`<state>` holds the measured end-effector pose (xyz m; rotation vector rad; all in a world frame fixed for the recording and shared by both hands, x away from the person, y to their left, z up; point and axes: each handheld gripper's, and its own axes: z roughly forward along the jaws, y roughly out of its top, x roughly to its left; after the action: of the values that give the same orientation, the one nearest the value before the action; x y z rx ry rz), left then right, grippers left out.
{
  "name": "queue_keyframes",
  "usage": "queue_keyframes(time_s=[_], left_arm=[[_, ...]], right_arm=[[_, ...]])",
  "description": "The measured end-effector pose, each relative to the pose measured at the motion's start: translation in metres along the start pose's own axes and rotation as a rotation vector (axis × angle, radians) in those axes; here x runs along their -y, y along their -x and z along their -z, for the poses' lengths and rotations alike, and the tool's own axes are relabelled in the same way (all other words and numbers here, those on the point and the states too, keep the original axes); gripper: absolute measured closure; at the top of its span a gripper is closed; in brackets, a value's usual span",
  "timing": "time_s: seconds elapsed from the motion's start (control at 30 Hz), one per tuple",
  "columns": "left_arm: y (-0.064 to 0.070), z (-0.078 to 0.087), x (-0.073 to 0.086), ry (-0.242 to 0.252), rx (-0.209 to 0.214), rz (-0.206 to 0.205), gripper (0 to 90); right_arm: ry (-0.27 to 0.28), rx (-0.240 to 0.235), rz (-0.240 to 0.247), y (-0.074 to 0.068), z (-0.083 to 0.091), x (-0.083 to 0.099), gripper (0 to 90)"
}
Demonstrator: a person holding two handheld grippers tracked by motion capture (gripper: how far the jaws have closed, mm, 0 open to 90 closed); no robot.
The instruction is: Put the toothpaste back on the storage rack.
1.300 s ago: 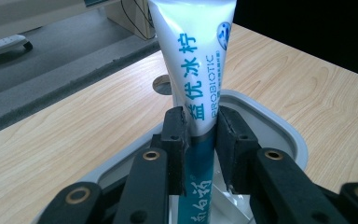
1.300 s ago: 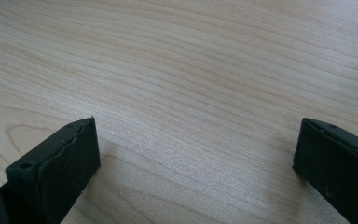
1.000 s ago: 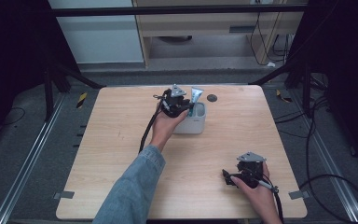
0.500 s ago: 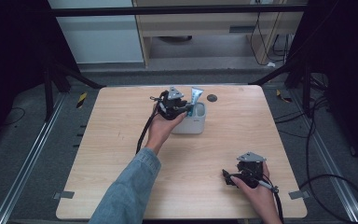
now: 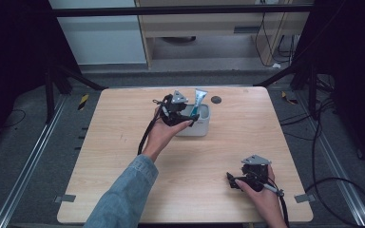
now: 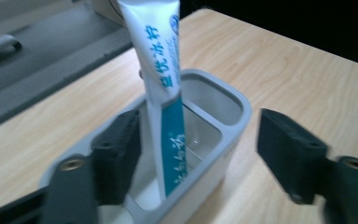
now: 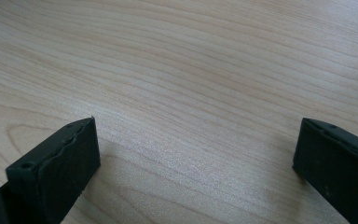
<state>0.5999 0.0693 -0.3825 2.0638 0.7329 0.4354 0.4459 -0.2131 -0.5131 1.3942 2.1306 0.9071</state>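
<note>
High view: the toothpaste tube (image 5: 200, 101) stands nearly upright in a small grey holder (image 5: 200, 127) around 12 o'clock on the wooden table (image 5: 123, 156), a bit past centre. The left gripper (image 5: 186, 115) sits right at the holder's 9 o'clock side. The right gripper (image 5: 232, 181) is parked down at about 5 o'clock, well apart from all that.

Left gripper view: jaws spread wide, one dipping inside the holder (image 6: 233, 121) just beside the tube (image 6: 163, 70), the other out past the rim. Nothing pinched. The tube leans a little against the divider.

Right gripper view: jaws wide open over bare table (image 7: 191, 93), holding nothing.

My take on handling: a tube like that should be light and squishy with a slick plastic skin, so a hard squeeze mid-body could dent it or push paste around. I'd grab across the flat faces up near the top, above the rim, where it's flatter and stiffer. The holder looks light too, so it might lift or tip if the tube drags.
</note>
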Motion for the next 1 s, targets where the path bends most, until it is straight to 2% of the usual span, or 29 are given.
queue_keyframes(time_s=[0.1,0.23,0.4,0.63,0.77,1.0], left_arm=[[0.003,0.006,0.000,-0.016,0.011,0.016,14.2],[0.008,0.017,0.000,-0.017,0.018,0.009,7.6],[0.015,0.032,0.007,-0.021,0.035,0.001,6.0],[0.023,0.045,0.026,-0.068,0.029,-0.041,5.9],[0.031,0.048,0.041,-0.110,0.037,-0.069,5.3],[0.045,0.055,0.066,-0.146,0.050,-0.104,5.1]], right_arm=[[0.000,0.000,-0.003,0.000,0.000,0.000,0.7],[0.001,-0.001,-0.002,0.000,0.000,0.000,0.7],[0.001,-0.001,-0.002,0.000,0.000,0.000,0.7],[0.001,-0.001,0.001,-0.001,0.000,0.001,0.7],[0.001,-0.001,0.001,0.000,0.000,0.001,0.7],[0.000,0.000,0.000,-0.001,0.001,0.001,0.7]])
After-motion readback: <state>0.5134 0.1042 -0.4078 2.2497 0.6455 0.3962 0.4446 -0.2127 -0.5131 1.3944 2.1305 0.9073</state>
